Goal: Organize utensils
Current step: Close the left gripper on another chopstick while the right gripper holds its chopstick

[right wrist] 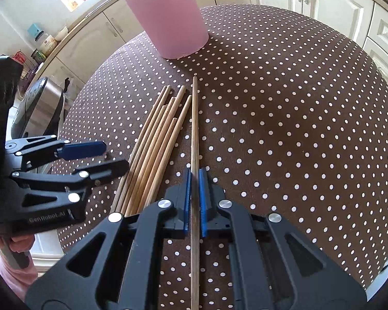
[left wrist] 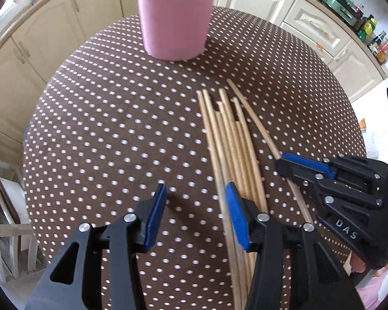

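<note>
While our right gripper [right wrist: 194, 196] closes its blue-padded fingers [right wrist: 186, 199] around a single wooden chopstick [right wrist: 194, 129], that stick runs straight ahead between the pads, its far tip pointing toward the pink cup [right wrist: 168, 18]. We cannot tell whether the stick is lifted or lies flat on the surface [right wrist: 297, 129], a round top under a brown cloth with white dots. Just to the left of the gripped stick we see the loose chopsticks [right wrist: 155, 142] lying side by side in a fan, their far ends uneven and aimed roughly at the cup. The cup stands upright at the far edge of the cloth, well apart from the pile, and a wooden stick pokes out above its rim.

Our left gripper [left wrist: 196, 211] holds its fingers [left wrist: 156, 211] wide apart with nothing between them; the right-hand pad sits over the near part of the pile [left wrist: 230, 142], though we cannot tell if it touches the sticks. In the left wrist view the right gripper [left wrist: 292, 162] comes in from the right side, clamped on the outermost stick [left wrist: 253, 118]. Cream cabinets [left wrist: 51, 31] ring the surface behind the cup [left wrist: 176, 18].
</note>
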`<state>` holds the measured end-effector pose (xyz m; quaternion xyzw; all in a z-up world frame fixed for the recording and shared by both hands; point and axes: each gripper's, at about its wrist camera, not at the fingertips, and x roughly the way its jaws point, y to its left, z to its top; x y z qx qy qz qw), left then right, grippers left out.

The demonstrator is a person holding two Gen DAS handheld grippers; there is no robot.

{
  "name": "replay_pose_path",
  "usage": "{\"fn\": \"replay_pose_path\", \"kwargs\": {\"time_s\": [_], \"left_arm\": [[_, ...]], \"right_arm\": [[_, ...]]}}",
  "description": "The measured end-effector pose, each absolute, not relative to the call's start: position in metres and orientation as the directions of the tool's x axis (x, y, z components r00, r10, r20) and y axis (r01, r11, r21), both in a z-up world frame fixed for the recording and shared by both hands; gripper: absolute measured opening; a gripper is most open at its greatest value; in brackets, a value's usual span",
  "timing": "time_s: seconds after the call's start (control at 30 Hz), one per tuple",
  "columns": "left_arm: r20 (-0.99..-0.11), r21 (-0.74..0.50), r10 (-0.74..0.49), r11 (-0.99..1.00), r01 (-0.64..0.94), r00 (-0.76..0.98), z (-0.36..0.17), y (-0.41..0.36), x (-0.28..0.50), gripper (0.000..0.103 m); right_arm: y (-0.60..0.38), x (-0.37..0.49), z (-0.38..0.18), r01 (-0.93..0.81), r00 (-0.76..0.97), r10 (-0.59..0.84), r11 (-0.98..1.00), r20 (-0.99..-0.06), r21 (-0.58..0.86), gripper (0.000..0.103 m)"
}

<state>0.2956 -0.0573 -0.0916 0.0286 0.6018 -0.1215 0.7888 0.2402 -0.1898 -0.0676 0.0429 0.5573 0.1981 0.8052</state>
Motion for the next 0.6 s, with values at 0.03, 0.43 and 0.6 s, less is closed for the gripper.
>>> {"fn": "replay_pose_path", "kwargs": {"time_s": [0.03, 0.43, 0.6], "left_arm": [[-0.956, -0.089, -0.148, 0.97, 0.228, 0.254, -0.092, -0.06, 0.296, 0.048], [-0.96, -0.008, -0.062, 0.98, 0.197, 0.272, -0.085, -0.066, 0.309, 0.049], [-0.963, -0.032, -0.08, 0.983, 0.182, 0.259, -0.09, -0.064, 0.318, 0.049]], "right_arm": [[-0.183, 0.24, -0.068, -0.27, 0.301, 0.368, 0.918, -0.88, 0.292, 0.007], [-0.192, 0.241, -0.07, -0.254, 0.296, 0.393, 0.911, -0.871, 0.325, 0.007], [-0.187, 0.239, -0.068, -0.252, 0.308, 0.364, 0.922, -0.879, 0.293, 0.007]]}}
